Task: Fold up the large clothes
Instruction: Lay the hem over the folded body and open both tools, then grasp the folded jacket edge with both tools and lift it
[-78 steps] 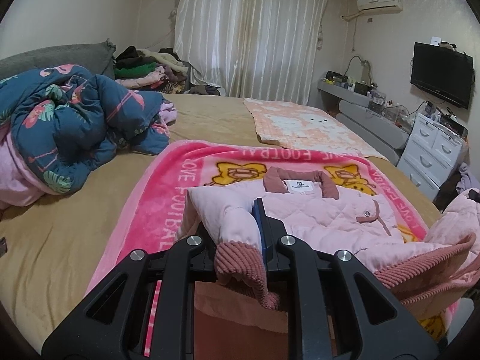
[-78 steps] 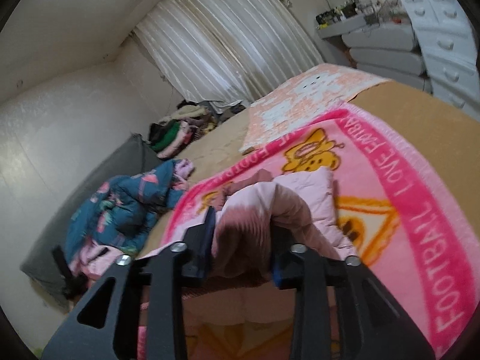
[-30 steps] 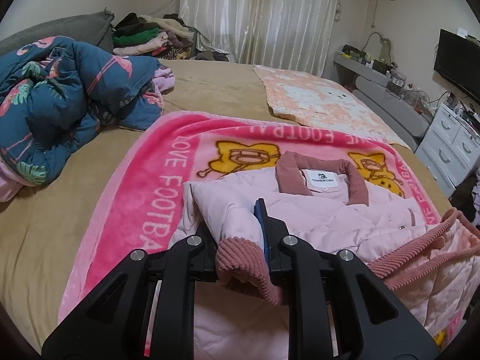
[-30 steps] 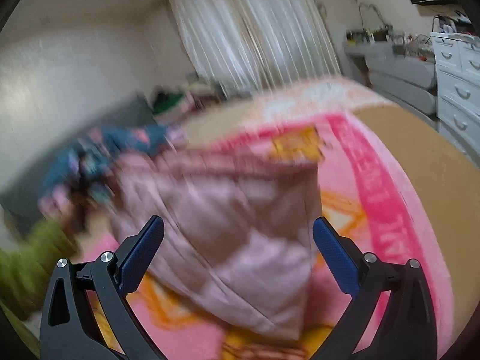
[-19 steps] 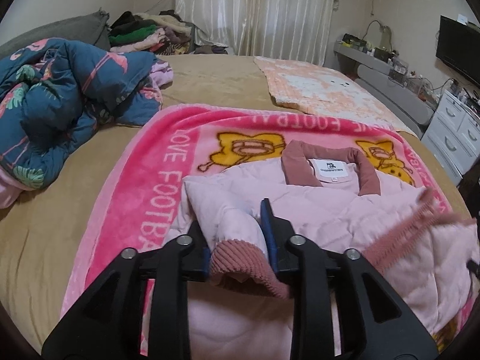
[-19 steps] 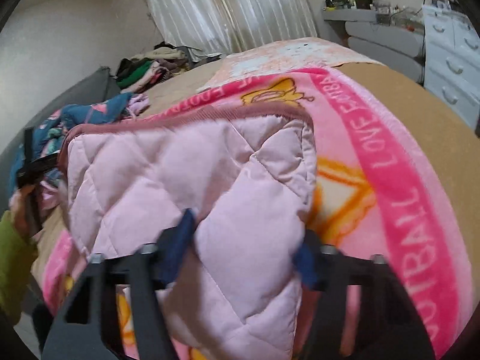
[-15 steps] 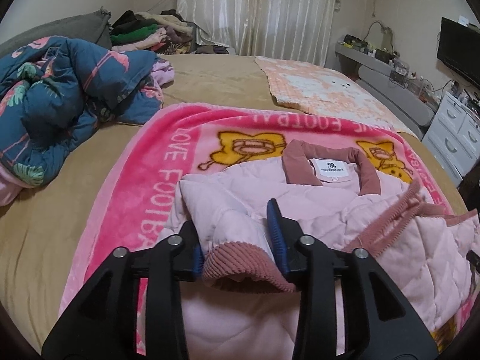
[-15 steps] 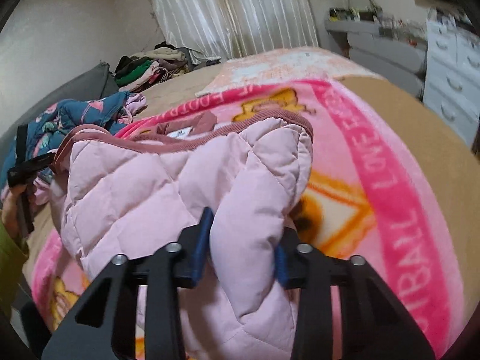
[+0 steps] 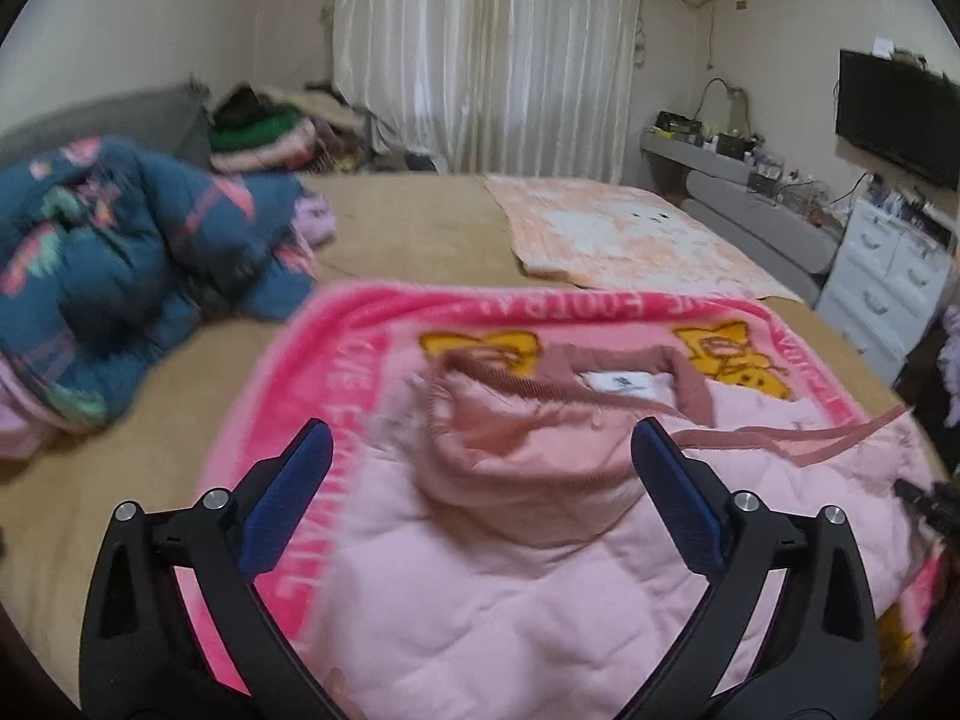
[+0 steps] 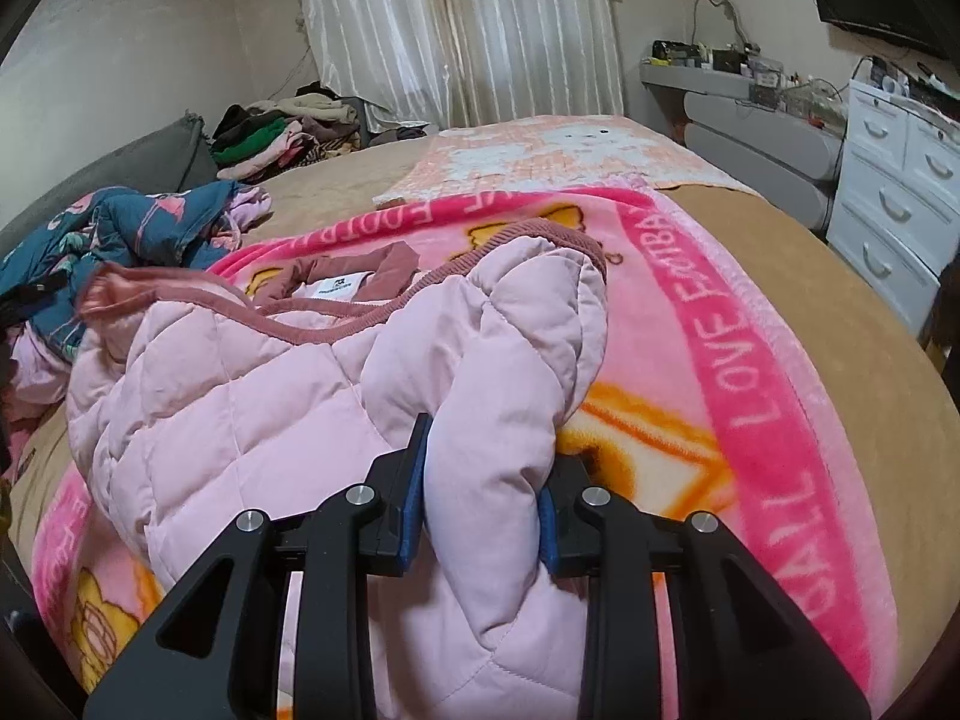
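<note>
On the pink blanket (image 10: 750, 360), quilted jacket (image 10: 240, 420) (collar (image 10: 336, 276) toward curtains (image 10: 462, 30))

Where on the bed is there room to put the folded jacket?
Bare tan sheet lies between the blue quilt and the peach blanket, and beside the pink blanket's edge near the white drawers. The pink jacket crowds the middle.

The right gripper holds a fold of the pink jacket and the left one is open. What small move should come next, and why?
Probably carry the right gripper with its pinched fold across the pink jacket toward the collar, then let go. The left gripper is opening, the cuff lies free between its pads, and the right side still bunches up unfolded.
</note>
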The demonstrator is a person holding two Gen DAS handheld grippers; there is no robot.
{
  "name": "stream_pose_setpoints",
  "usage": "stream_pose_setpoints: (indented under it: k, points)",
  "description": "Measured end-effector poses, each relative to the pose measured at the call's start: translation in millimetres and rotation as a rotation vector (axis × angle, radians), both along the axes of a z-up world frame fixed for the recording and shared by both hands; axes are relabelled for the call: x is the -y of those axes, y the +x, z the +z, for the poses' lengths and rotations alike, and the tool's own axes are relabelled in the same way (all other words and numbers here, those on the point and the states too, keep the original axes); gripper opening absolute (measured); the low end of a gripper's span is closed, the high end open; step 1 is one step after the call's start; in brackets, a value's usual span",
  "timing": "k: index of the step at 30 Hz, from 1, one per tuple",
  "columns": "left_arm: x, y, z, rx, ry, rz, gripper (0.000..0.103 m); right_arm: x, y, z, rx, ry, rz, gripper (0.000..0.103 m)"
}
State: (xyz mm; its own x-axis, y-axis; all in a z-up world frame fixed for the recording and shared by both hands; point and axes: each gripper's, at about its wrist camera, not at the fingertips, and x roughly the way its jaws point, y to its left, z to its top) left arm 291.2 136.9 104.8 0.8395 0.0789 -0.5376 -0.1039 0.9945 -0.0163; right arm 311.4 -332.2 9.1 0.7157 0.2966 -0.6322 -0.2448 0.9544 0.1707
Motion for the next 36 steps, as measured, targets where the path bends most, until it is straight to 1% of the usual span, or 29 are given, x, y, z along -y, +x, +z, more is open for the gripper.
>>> stream_pose_setpoints:
  k: [2,4,5,6,7,8,9,11,14,16,17,18,19,20,21,22,23,24,26,30,34,36]
  points:
    - [-12,-6,-1,0.004,0.02,0.029,0.094,3,-3,0,-0.001,0.009,-0.005,0.035]
    - [-35,-8,-17,-0.046,-0.006,0.067,0.094,6,-8,0,-0.005,0.021,-0.002,0.04]
    - [-42,-9,-25,-0.068,-0.023,0.069,0.094,7,-10,0,-0.004,0.027,0.0,0.047]
    - [-54,-9,-40,-0.107,-0.05,0.056,0.094,8,-14,0,-0.002,0.038,0.007,0.055]
    - [-60,-10,-52,-0.132,-0.068,0.043,0.094,10,-19,-1,0.0,0.055,0.019,0.06]
    - [-63,-10,-60,-0.15,-0.081,0.032,0.094,11,-24,-2,0.003,0.064,0.024,0.067]
    - [-68,-11,-76,-0.184,-0.116,0.0,0.094,12,-29,-3,0.005,0.067,0.027,0.073]
    - [-71,-12,-93,-0.217,-0.142,-0.035,0.094,13,-40,-6,0.007,0.061,0.031,0.075]
    - [-67,-12,-116,-0.26,-0.142,-0.093,0.094,17,-55,-11,-0.004,0.064,0.019,0.076]
    - [-63,-11,-124,-0.269,-0.144,-0.124,0.094,20,-62,-15,-0.011,0.066,0.009,0.076]
    - [-62,-11,-125,-0.265,-0.144,-0.132,0.094,23,-66,-17,-0.005,0.074,0.001,0.073]
    - [-60,-11,-126,-0.25,-0.143,-0.141,0.089,25,-69,-17,0.014,0.085,-0.013,0.053]
    - [-57,-11,-126,-0.239,-0.144,-0.154,0.08,25,-70,-17,0.021,0.085,-0.025,0.042]
    - [-55,-10,-126,-0.235,-0.142,-0.162,0.057,25,-70,-17,0.021,0.088,-0.029,0.038]
    - [-52,-10,-125,-0.23,-0.126,-0.156,0.042,24,-70,-14,0.027,0.091,-0.028,0.03]
    - [-49,-10,-125,-0.226,-0.107,-0.151,0.034,21,-70,-11,0.042,0.076,-0.028,0.023]
    - [-46,-10,-124,-0.221,-0.099,-0.158,0.022,17,-70,-6,0.059,0.054,-0.026,0.019]
    - [-43,-11,-122,-0.208,-0.094,-0.164,0.016,12,-70,0,0.081,0.035,-0.022,0.014]
    - [-40,-14,-113,-0.179,-0.075,-0.167,0.01,1,-69,20,0.145,0.008,-0.012,0.012]
    - [-47,-18,-87,-0.087,-0.104,-0.147,0.01,-14,-57,62,0.243,-0.007,0.001,0.011]
    - [-49,-16,-56,-0.004,-0.11,-0.126,0.01,-29,-24,103,0.337,-0.034,0.014,0.011]
    - [-49,-8,-43,0.024,-0.096,-0.097,0.01,-35,3,119,0.356,-0.039,0.001,0.011]
